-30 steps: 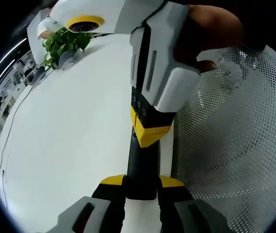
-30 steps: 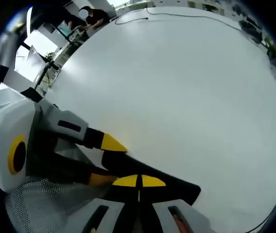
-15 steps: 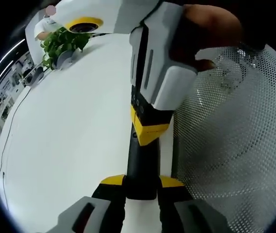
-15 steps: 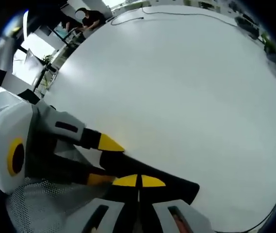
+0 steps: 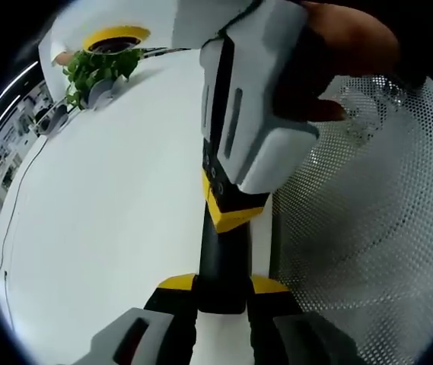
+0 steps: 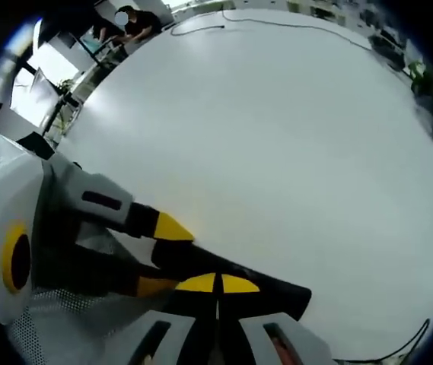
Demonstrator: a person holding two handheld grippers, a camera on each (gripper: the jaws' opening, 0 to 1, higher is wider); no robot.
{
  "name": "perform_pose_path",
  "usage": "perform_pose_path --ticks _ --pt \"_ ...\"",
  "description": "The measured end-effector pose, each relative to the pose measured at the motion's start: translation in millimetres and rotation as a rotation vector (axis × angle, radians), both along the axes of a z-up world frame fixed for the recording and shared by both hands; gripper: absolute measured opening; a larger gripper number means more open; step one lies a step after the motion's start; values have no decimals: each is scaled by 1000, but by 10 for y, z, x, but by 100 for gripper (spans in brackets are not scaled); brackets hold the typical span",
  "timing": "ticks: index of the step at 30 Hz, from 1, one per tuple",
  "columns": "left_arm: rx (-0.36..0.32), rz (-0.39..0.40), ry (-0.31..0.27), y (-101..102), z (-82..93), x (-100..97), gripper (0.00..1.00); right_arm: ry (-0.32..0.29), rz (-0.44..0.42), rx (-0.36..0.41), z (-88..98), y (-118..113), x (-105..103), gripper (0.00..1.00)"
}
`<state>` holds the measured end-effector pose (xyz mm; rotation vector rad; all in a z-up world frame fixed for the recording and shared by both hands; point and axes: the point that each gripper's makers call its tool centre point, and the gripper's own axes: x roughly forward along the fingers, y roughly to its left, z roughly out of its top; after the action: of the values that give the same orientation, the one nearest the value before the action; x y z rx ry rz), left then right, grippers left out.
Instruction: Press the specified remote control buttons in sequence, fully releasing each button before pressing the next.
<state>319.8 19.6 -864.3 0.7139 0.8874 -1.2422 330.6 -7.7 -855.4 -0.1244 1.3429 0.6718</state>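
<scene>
Left tool (image 5: 221, 283), yellow-tipped, clamped on near end of slim black remote control (image 5: 221, 262). Right tool (image 6: 218, 284) jaws together, tips pressing down on remote's top face; seen in left gripper view as white body above remote. Remote lies on white table (image 6: 277, 137), touching edge of perforated white mesh tray (image 5: 368, 228). Green potted plant (image 5: 98, 68) at table's far edge, well apart from remote.

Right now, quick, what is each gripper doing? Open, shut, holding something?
Left gripper: shut on the black remote control, jaws on either side.
Right gripper: jaws shut together, tips pressing on the remote control.
</scene>
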Motion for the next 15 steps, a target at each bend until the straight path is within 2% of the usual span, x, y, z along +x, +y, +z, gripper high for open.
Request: perform_pose_path --ticks 8,15 --pt "-7 7 -2 1 3 0 25 45 -64 56 16 -6 6 0" --pt "-7 8 -1 -1 2 1 25 35 -89 107 62 50 35 0"
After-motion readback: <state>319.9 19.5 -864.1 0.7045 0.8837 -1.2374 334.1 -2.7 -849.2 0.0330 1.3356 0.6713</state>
